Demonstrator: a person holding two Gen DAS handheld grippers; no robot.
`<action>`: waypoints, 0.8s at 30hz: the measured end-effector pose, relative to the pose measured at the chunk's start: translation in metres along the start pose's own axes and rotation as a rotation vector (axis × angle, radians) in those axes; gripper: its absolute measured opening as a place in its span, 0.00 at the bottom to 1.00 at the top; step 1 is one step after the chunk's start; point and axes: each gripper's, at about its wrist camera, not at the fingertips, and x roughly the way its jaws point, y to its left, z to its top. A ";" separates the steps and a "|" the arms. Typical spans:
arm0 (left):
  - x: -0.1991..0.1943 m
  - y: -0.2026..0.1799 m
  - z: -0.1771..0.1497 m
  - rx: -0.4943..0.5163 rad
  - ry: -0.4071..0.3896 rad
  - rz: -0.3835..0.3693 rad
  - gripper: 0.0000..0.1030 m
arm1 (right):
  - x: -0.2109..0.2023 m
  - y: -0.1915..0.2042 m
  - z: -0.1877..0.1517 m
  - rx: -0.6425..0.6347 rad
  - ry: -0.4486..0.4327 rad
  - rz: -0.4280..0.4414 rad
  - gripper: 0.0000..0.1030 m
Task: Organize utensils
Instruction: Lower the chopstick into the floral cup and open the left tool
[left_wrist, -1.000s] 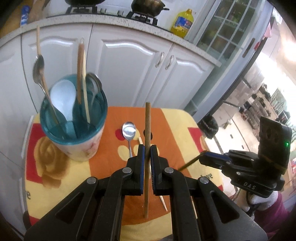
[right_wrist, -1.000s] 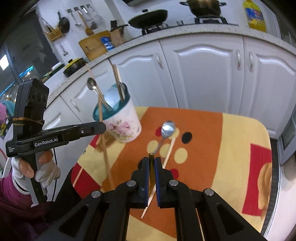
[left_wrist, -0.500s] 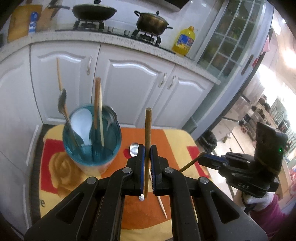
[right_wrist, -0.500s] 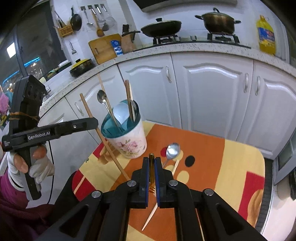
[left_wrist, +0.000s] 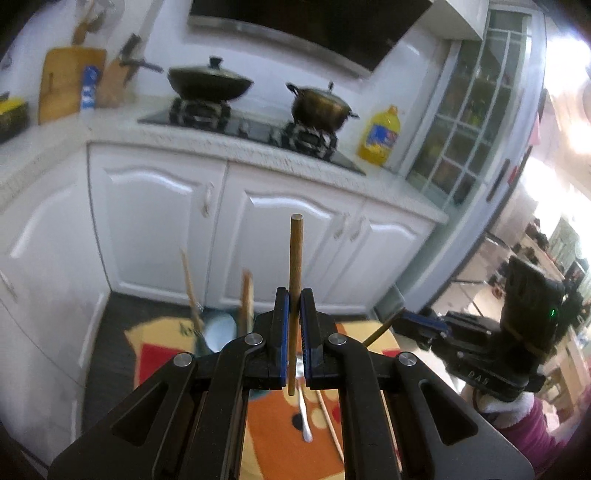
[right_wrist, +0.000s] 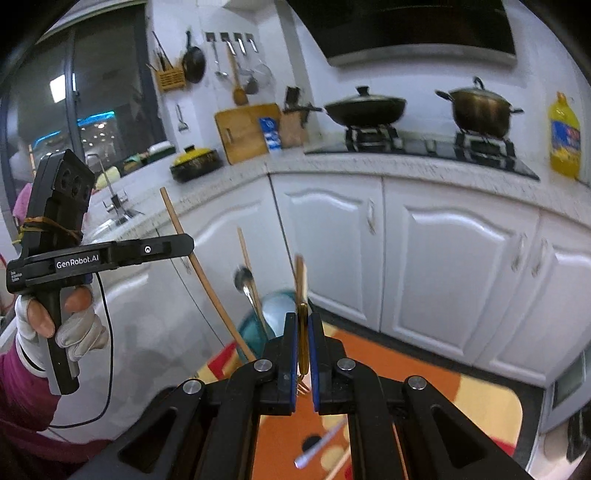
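two claws, left claw (left_wrist: 293, 334) "genrobot.ai" clamping chopstick (left_wrist: 296, 266), right claw (right_wrist: 303, 345) clamping fork (right_wrist: 303, 354)

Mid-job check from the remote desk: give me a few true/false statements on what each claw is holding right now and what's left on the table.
1. The left claw is shut on a wooden chopstick. True.
2. The right claw is open with nothing in it. False: it is shut on a gold fork, tines pointing down.
3. A metal spoon lies on the orange mat. True.
4. The teal utensil cup holds nothing. False: chopsticks and spoons stand in it.
5. A pale chopstick lies on the mat beside the spoon. True.
6. The stove has no cookware on it. False: a black wok and a brass pot sit on it.
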 end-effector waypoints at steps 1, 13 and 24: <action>-0.003 0.003 0.005 0.003 -0.014 0.013 0.04 | 0.005 0.002 0.005 -0.005 -0.003 0.004 0.05; 0.029 0.042 0.011 -0.009 -0.017 0.161 0.04 | 0.090 0.002 0.012 0.027 0.076 0.028 0.05; 0.081 0.067 -0.023 -0.049 0.079 0.229 0.04 | 0.145 -0.026 -0.028 0.126 0.221 0.037 0.05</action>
